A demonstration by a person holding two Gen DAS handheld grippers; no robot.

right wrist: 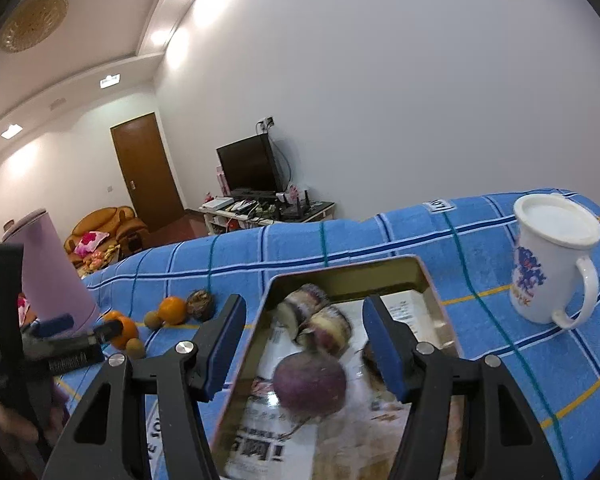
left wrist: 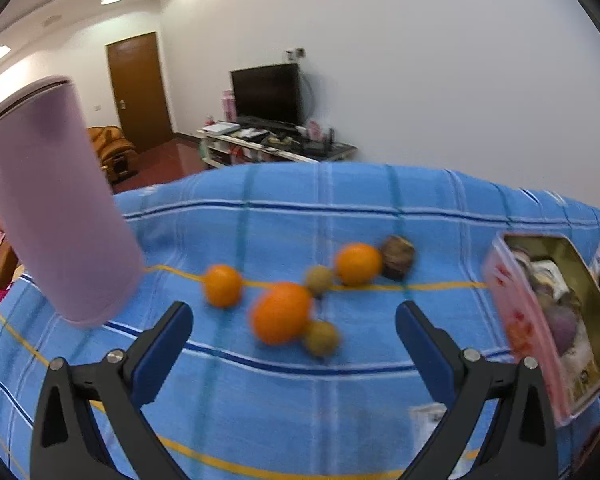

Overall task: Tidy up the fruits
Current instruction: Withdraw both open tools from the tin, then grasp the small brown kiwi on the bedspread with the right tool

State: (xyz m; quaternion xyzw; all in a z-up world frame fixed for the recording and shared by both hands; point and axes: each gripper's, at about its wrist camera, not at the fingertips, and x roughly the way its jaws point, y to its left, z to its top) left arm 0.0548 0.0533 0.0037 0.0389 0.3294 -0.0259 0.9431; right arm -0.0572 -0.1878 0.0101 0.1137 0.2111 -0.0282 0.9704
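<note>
Left gripper is spread wide with nothing in it, hanging just above the loose fruit, so that's the hand I'd bet on for the next grab. The big orange sits dead ahead between its fingers, slightly left of centre, basically touching a small brown fruit on its right. It's round, so no long axis to line up with; the approach angle shouldn't matter much, just straight forward and down.

Right gripper is also wide open and empty, parked over the tin, with a purple fruit lying in the tin right under it. Two more purple ones sit further back in there, blurry. So the tin lies to the right of the pile, and this hand is well away from the oranges.

Further out on the cloth: a second orange to the left, a third behind, another small brown one between them, and a dark wrinkly fruit at the back.

Everything's on a blue checked cloth. A pink tumbler stands left of the pile, a white mug right of the tin. Behind are a TV, a door and a sofa.
</note>
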